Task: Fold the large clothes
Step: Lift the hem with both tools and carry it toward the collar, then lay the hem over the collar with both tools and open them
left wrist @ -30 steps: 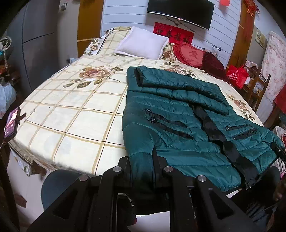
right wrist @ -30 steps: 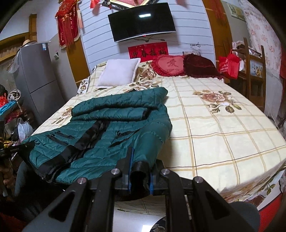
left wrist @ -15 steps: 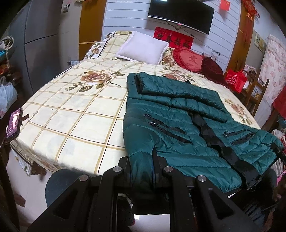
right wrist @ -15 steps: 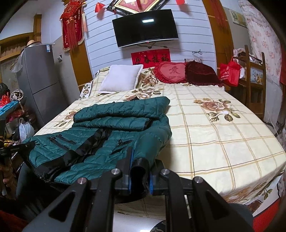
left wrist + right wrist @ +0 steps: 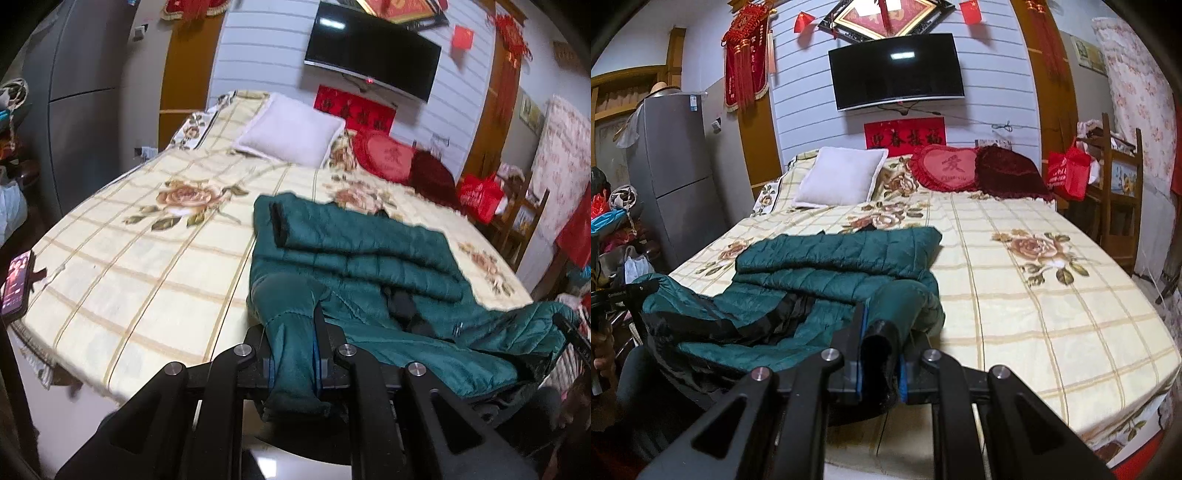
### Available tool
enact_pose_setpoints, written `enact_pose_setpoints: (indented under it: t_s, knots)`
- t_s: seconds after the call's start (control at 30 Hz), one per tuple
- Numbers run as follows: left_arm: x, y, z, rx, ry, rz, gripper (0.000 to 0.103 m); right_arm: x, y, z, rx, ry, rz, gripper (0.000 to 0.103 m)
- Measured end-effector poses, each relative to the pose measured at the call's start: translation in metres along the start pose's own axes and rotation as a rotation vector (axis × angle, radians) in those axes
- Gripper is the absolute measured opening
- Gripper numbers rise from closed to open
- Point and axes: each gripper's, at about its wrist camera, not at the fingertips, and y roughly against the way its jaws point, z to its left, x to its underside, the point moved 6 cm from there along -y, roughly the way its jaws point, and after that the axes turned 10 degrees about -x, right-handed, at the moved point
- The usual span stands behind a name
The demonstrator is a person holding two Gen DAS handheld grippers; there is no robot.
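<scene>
Left wrist view: left gripper (image 5: 293,363) pinches the hem corner of the green jacket (image 5: 354,251), which lies on the bed (image 5: 129,251).
Risk: slick padding could slip out.
Right wrist view: right gripper (image 5: 881,363) pinches the other corner.
Risk: uneven lifting skews the fold.

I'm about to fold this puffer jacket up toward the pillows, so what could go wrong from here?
1. The left gripper and right gripper each pinch only a small bunch of the green puffer jacket's hem, so the fabric may slip out mid-lift.
2. The folded-in sleeves lie loose on top and could slide off.
3. The hem between the grips sags off the bed edge, risking an uneven fold.
</scene>
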Motion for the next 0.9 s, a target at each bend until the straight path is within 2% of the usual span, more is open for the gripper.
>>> enact_pose_setpoints:
  t_s: [0.3, 0.53, 0.9]
  knots:
    - [-0.039, -0.007, -0.005, 0.039, 0.064, -0.085, 0.000, -0.034, -0.021, -0.006, 0.004, 0.001, -0.056, 0.013]
    - [-0.064, -0.030, -0.013, 0.011, 0.073, -0.077, 0.000, -0.054, -0.039, -0.011, 0.000, -0.008, -0.081, 0.013]
    - [-0.125, -0.080, -0.029, -0.034, 0.067, -0.063, 0.000, -0.121, -0.093, -0.019, 0.008, 0.024, -0.115, 0.013]
